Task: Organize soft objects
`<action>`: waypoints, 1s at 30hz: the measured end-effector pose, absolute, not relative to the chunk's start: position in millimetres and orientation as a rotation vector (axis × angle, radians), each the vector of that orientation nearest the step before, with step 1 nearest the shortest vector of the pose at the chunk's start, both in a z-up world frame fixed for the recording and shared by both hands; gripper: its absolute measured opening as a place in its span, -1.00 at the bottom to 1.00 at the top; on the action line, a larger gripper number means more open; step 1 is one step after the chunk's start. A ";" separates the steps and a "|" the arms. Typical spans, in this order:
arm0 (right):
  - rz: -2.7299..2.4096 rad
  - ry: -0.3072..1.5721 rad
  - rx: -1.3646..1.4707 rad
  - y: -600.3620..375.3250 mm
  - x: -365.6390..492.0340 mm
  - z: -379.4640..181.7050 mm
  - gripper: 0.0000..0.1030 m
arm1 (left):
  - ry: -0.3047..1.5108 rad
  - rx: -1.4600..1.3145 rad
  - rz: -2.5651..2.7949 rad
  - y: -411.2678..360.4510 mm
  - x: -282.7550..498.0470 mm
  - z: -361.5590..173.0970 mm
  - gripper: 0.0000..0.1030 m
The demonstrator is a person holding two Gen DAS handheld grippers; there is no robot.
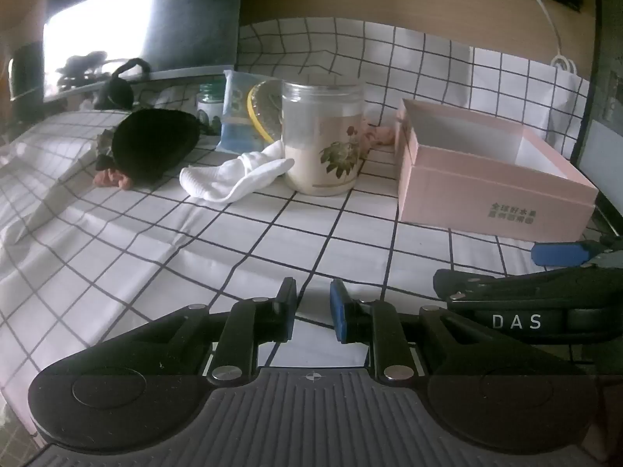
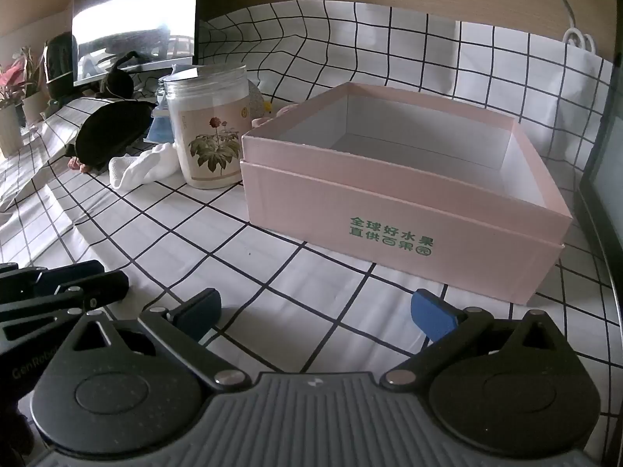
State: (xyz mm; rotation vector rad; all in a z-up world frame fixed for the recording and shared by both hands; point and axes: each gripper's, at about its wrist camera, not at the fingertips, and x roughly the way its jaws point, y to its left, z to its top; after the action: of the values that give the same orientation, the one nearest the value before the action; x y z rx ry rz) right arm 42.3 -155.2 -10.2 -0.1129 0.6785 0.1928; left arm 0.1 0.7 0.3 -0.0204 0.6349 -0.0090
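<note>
A white sock (image 1: pixel 237 177) (image 2: pixel 142 171) lies crumpled on the checked cloth, against the left of a flowered plastic jar (image 1: pixel 323 140) (image 2: pixel 210 132). Left of it sits a black soft pouch (image 1: pixel 155 144) (image 2: pixel 113 132) with a pink scrunchie (image 1: pixel 113 179) at its front edge. Another pink soft thing (image 1: pixel 379 134) peeks out behind the jar. An empty pink cardboard box (image 1: pixel 494 190) (image 2: pixel 389 210) stands open on the right. My left gripper (image 1: pixel 312 292) hovers over bare cloth, its jaws a narrow gap apart with nothing between them. My right gripper (image 2: pixel 313 307) is wide open and empty, just before the box.
A blue packet (image 1: pixel 241 116) and a small bottle (image 1: pixel 210 103) stand behind the jar. A dark monitor (image 1: pixel 136 27) and a black item (image 1: pixel 117 89) fill the back left. A white paper bag (image 2: pixel 580 89) stands behind the box. Potted plants (image 2: pixel 15 89) line the far left.
</note>
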 end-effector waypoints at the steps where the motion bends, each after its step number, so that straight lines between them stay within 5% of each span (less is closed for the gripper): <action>1: 0.193 0.678 -0.113 -155.2 42.3 -10.2 1.00 | 0.635 -0.020 -0.009 0.7 0.2 0.4 -0.58; 30: 0.192 0.677 -0.117 -155.2 42.1 -10.8 1.00 | 0.631 -0.011 -0.006 0.6 0.0 0.2 -0.58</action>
State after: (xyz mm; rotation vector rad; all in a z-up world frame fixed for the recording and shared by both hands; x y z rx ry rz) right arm 42.1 -155.2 -10.8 -0.1171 0.6770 0.1918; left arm 0.0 0.6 0.2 -0.0113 0.6314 -0.0060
